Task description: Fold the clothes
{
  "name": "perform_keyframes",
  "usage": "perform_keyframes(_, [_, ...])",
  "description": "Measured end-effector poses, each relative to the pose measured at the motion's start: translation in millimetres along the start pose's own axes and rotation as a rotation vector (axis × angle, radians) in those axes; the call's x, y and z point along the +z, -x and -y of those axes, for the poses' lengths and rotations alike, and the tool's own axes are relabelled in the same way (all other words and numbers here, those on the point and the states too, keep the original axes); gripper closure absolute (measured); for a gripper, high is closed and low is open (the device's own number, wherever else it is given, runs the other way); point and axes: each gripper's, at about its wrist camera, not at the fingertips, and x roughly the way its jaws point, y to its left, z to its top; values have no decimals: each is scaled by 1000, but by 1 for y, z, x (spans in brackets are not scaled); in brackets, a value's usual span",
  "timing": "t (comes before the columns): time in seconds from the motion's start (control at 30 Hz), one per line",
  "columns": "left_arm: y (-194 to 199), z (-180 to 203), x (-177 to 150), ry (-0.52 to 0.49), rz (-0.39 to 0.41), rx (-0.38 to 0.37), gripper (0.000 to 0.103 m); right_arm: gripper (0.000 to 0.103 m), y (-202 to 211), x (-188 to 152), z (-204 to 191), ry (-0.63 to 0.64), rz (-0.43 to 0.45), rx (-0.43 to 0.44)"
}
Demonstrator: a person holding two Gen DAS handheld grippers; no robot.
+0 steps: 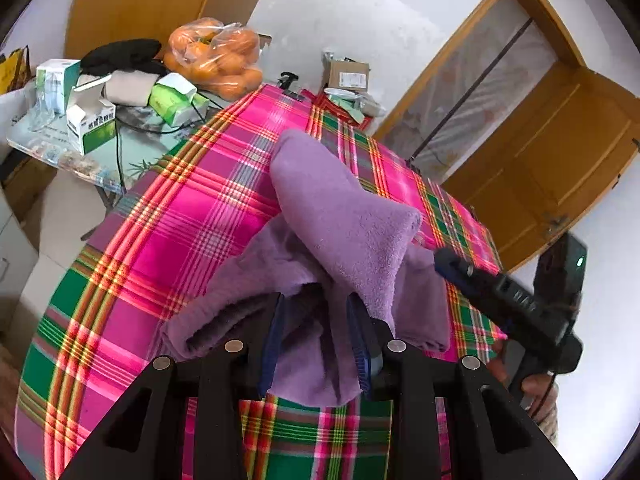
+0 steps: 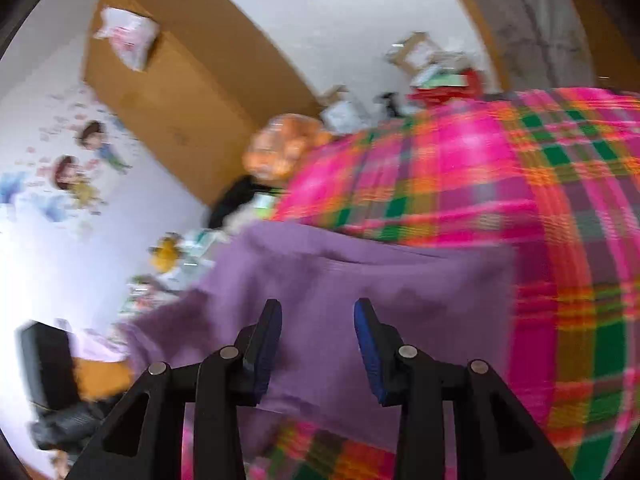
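Left gripper, nearest the lens: jaws partly apart with folds of the purple cloth bunched between the blue pads; whether clamped firmly, cannot tell. Cloth heaped on the plaid-covered table, one corner raised into a peak above the rest, lower layers lying in loose folds against the near edge. Right gripper entering from the right side of the left wrist view, tip just beside the raised peak; contact not discernible. Right wrist view heavily blurred: right gripper jaws standing wide, nothing between the pads, purple cloth spread directly beyond them on the plaid cover. Farther off, past the plaid: a side table carrying green-and-white boxes, a black garment and a bag of oranges. Small cardboard box at the far end of the plaid table. Wooden door against the white wall at the rear right. Cartoon wall stickers and a large cardboard box at the rear in the right wrist view.
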Motion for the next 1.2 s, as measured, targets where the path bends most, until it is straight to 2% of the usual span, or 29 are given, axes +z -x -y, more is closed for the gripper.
perform_keyframes(0.17, [-3,-2,3,17,-8,-4,70,64,9,-14,32,-18,-4,-158])
perform_keyframes(0.37, [0,-4,2,22,-1,-1,70,64,20,-21,53,-31,2,-241])
perform_keyframes(0.47, [-2,-6,1,29,-8,2,70,64,15,-22,58,-55,-16,-244])
perform_keyframes(0.67, [-11,-1,-3,6,-36,13,70,64,3,-24,50,-40,-42,-186])
perform_keyframes(0.7, [-12,0,-3,2,-36,17,70,68,3,-24,49,-43,-40,-182])
perform_keyframes(0.77, [-14,3,-4,-9,-41,25,70,86,5,-24,50,-51,-31,-168])
perform_keyframes(0.83, [-15,7,-6,-27,-41,37,70,91,10,-23,53,-67,-18,-147])
perform_keyframes(0.97, [-17,17,-9,-59,-48,32,70,92,29,-20,57,-111,38,-111])
perform_keyframes(1.2, [-23,32,-16,-86,-66,15,70,93,65,-21,60,-108,112,-143])
